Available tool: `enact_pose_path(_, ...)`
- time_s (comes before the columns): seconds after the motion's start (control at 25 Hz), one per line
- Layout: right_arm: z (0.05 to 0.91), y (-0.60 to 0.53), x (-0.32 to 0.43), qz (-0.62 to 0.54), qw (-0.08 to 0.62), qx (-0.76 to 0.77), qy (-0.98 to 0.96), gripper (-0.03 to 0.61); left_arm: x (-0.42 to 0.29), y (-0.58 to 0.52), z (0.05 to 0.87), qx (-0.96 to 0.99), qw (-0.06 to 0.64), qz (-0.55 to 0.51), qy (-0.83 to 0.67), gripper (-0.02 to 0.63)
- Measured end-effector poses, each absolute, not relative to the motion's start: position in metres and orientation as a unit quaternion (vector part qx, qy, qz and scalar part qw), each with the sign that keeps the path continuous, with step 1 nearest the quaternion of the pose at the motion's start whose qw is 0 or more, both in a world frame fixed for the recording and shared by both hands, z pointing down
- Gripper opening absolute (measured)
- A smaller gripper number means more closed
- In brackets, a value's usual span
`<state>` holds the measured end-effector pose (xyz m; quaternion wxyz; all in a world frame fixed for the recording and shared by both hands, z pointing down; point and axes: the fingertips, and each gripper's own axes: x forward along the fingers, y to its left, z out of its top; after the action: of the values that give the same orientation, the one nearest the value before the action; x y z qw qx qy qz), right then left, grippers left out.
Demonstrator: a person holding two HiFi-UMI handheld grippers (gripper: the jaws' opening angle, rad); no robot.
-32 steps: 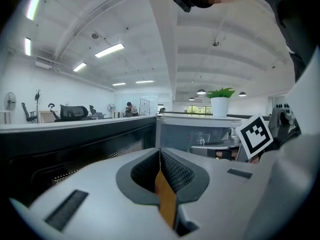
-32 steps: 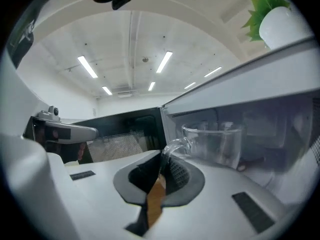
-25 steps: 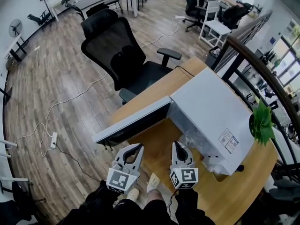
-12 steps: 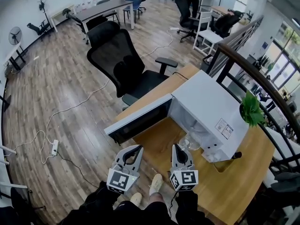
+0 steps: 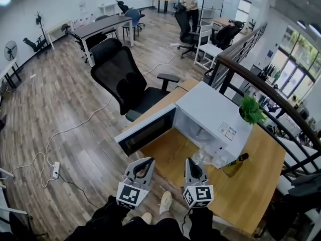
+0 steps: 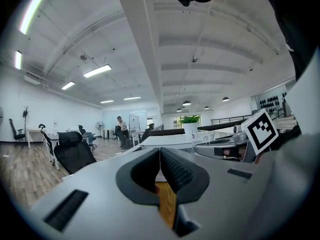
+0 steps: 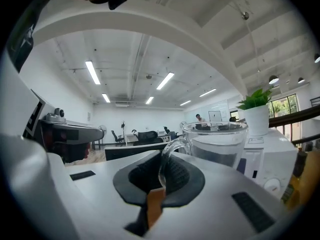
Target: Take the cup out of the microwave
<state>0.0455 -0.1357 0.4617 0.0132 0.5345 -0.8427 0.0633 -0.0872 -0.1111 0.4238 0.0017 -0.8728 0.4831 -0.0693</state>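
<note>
A clear glass cup (image 5: pixel 203 157) hangs in front of the white microwave (image 5: pixel 210 115), outside its open cavity and above the wooden table (image 5: pixel 251 185). My right gripper (image 5: pixel 193 167) is shut on the cup's handle. In the right gripper view the cup (image 7: pixel 218 145) stands upright just beyond the jaws, with its handle pinched in my right gripper (image 7: pixel 161 176). My left gripper (image 5: pixel 142 166) is held beside it to the left, off the table's edge. Its pads meet with nothing between them in the left gripper view (image 6: pixel 160 156). The microwave door (image 5: pixel 148 129) swings open to the left.
A potted plant (image 5: pixel 251 111) stands on top of the microwave. A yellow bottle (image 5: pixel 234 166) sits on the table by its front right corner. A black office chair (image 5: pixel 125 79) is behind the table. A dark railing (image 5: pixel 266 84) runs along the right, and a person (image 5: pixel 188 1) stands far back.
Both grippers have risen and drawn back from the microwave, the right one carrying the cup. The head view has lifted and shows more of the room.
</note>
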Motion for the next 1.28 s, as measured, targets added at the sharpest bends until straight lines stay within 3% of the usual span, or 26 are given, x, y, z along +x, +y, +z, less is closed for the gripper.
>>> enact_pose_path(1.28, 0.438, 0.035, 0.128, 0.031, 0.006, 0.652, -0.757, 0.018, -0.016, -0.016, 0.412, -0.930, 0.028, -0.052, 0.363, 0.026)
